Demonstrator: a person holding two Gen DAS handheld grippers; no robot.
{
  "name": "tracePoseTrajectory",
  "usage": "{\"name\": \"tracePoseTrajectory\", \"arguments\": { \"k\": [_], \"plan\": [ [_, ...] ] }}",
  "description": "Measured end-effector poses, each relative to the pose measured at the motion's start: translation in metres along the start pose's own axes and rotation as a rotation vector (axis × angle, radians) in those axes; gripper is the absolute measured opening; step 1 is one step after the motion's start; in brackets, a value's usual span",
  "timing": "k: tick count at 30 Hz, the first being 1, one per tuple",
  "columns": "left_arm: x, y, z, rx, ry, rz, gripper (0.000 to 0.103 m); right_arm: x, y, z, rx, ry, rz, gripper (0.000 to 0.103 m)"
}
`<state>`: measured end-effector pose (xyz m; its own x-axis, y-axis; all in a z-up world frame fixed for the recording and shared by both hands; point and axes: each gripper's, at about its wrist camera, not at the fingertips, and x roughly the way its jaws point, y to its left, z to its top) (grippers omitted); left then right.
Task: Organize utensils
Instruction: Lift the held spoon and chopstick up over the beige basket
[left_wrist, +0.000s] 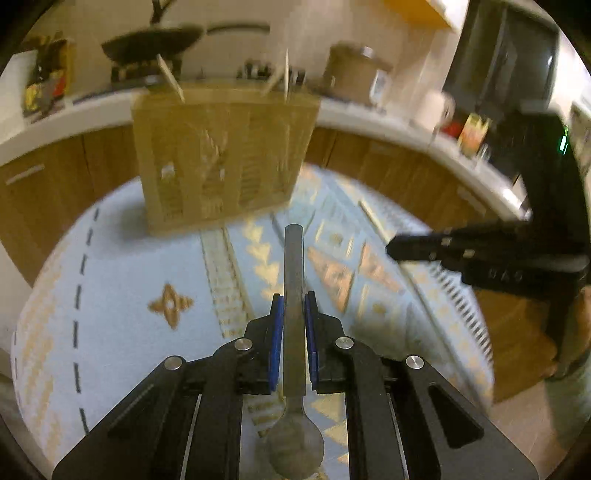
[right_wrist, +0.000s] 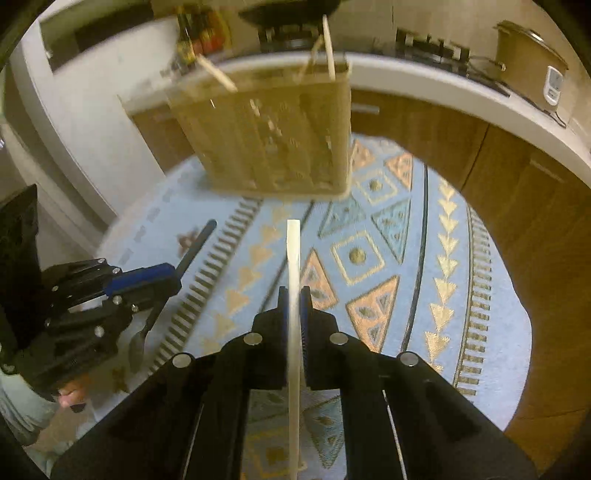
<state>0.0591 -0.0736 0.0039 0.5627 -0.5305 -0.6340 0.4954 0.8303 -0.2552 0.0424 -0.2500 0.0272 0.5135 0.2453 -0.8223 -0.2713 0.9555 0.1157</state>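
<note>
Spoon (left_wrist: 294, 295) — left gripper (left_wrist: 294, 306) clamped

Left tongs (left_wrist: 294, 306) clamped, right tongs (right_wrist: 294, 299) clamped, both held level

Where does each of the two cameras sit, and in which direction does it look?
Left wrist: on the left gripper, looking along its fingers, shut on a grey metal spoon, toward the slatted wooden utensil holder; the right gripper shows at right.
Right wrist: on the right gripper, shut on a pale flat stick, facing the same holder; the left gripper shows at left.
Shared: holder, blue patterned tablecloth.
</note>
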Motion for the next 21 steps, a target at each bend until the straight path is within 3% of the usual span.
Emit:
{"name": "tracePoseTrajectory", "arguments": {
  "k": [5,10,16,21],
  "plan": [
    [-0.04,-0.003,0.021,0.0,-0.18,-0.023,0.009,-0.024,0.003,0.013,0.021,-0.124,0.084,0.004],
    [-0.084,-0.003,0.061,-0.01,-0.394,-0.043,0.009,-0.061,0.014,0.059,-0.009,-0.298,0.116,0.004],
    [-0.096,-0.005,0.125,-0.021,-0.599,-0.036,0.009,-0.076,0.011,0.116,0.035,-0.5,0.054,0.004],
    [-0.08,0.007,0.155,-0.106,-0.668,-0.049,0.01,-0.068,-0.005,0.16,0.098,-0.619,-0.006,0.004]
  ]
}}
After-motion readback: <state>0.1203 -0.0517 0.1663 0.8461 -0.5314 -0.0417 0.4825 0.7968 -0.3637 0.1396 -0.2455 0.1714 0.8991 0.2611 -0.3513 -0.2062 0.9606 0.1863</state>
